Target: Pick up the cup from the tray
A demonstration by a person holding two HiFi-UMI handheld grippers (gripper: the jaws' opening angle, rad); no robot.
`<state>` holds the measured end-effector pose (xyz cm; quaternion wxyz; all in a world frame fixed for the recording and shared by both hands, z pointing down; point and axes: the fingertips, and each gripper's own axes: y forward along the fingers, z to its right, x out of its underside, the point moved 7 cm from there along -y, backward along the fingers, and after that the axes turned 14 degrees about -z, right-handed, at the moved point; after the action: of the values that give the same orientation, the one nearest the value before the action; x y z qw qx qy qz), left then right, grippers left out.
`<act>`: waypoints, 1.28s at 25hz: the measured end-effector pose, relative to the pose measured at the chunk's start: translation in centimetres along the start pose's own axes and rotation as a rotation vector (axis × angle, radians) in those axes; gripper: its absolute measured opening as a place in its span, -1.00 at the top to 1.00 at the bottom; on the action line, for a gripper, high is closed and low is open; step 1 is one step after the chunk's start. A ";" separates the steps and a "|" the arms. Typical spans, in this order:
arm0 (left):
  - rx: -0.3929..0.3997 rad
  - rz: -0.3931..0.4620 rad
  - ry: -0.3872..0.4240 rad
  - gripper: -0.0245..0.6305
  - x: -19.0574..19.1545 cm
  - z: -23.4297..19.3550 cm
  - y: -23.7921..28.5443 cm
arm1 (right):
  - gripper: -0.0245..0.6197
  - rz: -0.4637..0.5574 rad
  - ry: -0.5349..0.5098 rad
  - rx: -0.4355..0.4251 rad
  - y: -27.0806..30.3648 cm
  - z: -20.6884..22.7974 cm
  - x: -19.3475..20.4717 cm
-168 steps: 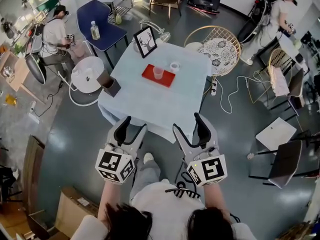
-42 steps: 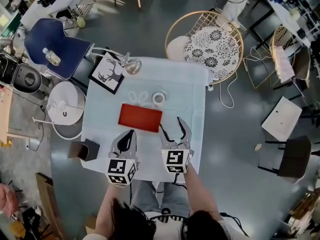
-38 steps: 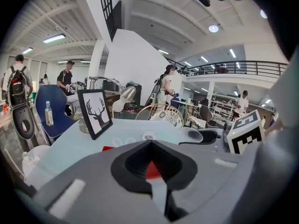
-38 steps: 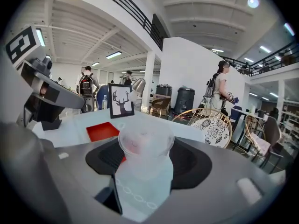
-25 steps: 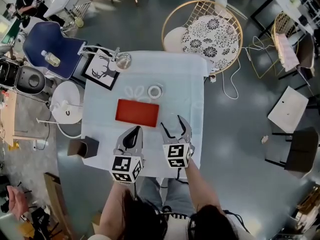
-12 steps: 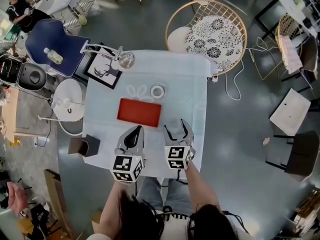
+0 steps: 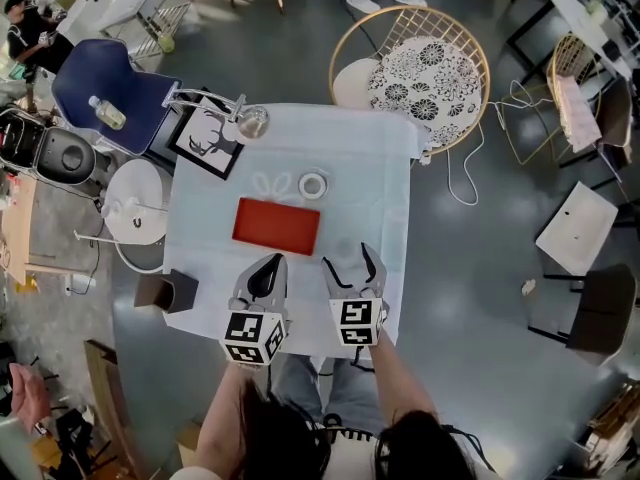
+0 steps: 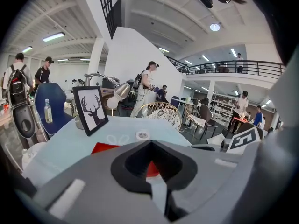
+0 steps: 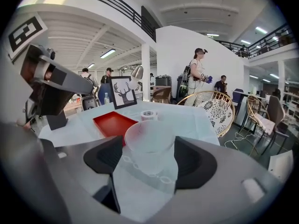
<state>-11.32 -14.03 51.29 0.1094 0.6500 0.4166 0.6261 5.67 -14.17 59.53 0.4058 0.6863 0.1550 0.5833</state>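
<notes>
Seen from above, a square table [image 7: 370, 178] covered in a pale blue cloth carries a flat, rectangular red tray [image 7: 277, 226], whose surface shows plain red all over. The task's thing, a frosted translucent plastic cup [image 9: 149, 141], stands upright on the cloth off the tray, near the table's front edge and to the right of the tray. It sits between the two dark pads of the right tongs [image 7: 350, 265]. Those jaws have just been opening and stand wide, one pad close on each side of the cup, neither seen to press it. Only the cloudy wall of the cup shows inside it. The left tongs [image 7: 265, 268] hover over the table's front edge just left of the right ones, their jaws brought together at the tips with nothing between them. Behind the tray lies a small white ring-shaped roll [image 7: 313, 185]. At the far left corner a black-framed picture [image 7: 208, 136] of a black deer head stands beside a silver desk lamp [image 7: 250, 121]. A dark brown box [image 7: 170, 293] sits at the near left corner; its contents cannot be made out. A clear bottle [image 7: 105, 114] rests on a blue chair [image 7: 110, 88] beyond the table. Each of the tongs bears a cube [image 7: 246, 336] printed with black-and-white square patterns rather than words.
</notes>
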 end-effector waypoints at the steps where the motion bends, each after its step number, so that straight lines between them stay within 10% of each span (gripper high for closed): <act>1: 0.000 0.002 0.003 0.92 0.0 0.1 -0.1 | -0.20 0.016 -0.006 0.002 -0.5 0.0 -0.2; 14: 0.033 0.044 -0.032 0.92 0.1 1.3 -1.5 | -0.18 0.193 -0.019 -0.020 -7.7 0.0 -3.8; 26: 0.118 0.229 0.052 0.92 -5.4 5.3 -5.5 | 0.84 0.274 -0.033 0.060 -14.5 0.8 -8.5; 32: 0.107 0.278 0.079 0.92 -7.0 6.4 -7.1 | 0.84 0.289 -0.091 0.028 -16.2 -0.6 -10.0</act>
<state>-7.47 -11.91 40.33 -0.0294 0.6812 0.3593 0.6371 6.62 -10.70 40.78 0.3146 0.7326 0.0440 0.6020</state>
